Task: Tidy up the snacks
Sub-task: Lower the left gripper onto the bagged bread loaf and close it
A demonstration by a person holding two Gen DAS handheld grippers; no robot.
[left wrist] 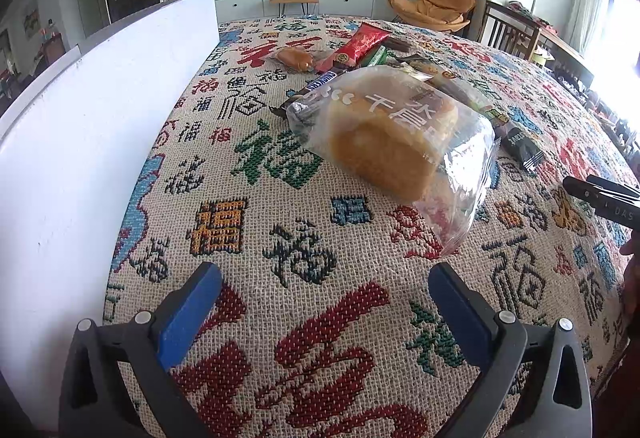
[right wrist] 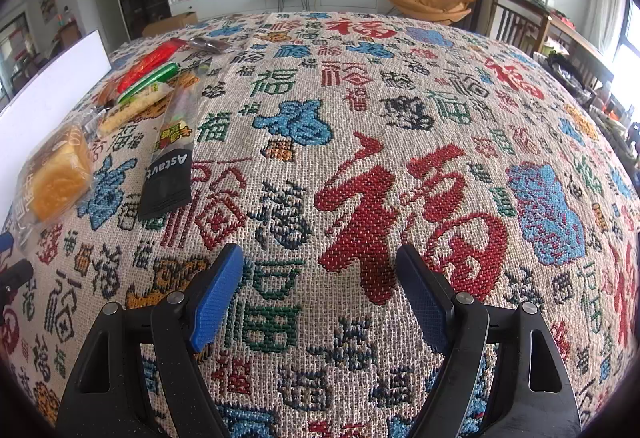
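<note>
Both claws hang released over the patterned table (right wrist: 360,110): the left claw (left wrist: 324,292) just short of the bagged bread (left wrist: 394,136), the right claw (right wrist: 320,278) over bare cloth, the snack pile (right wrist: 160,86) away to its left

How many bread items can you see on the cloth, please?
2. A large bagged loaf lies nearest the left gripper, at the front of the snack pile. A small wrapped bun lies at the pile's far end, beside the red packet. Others may be hidden underneath.
</note>
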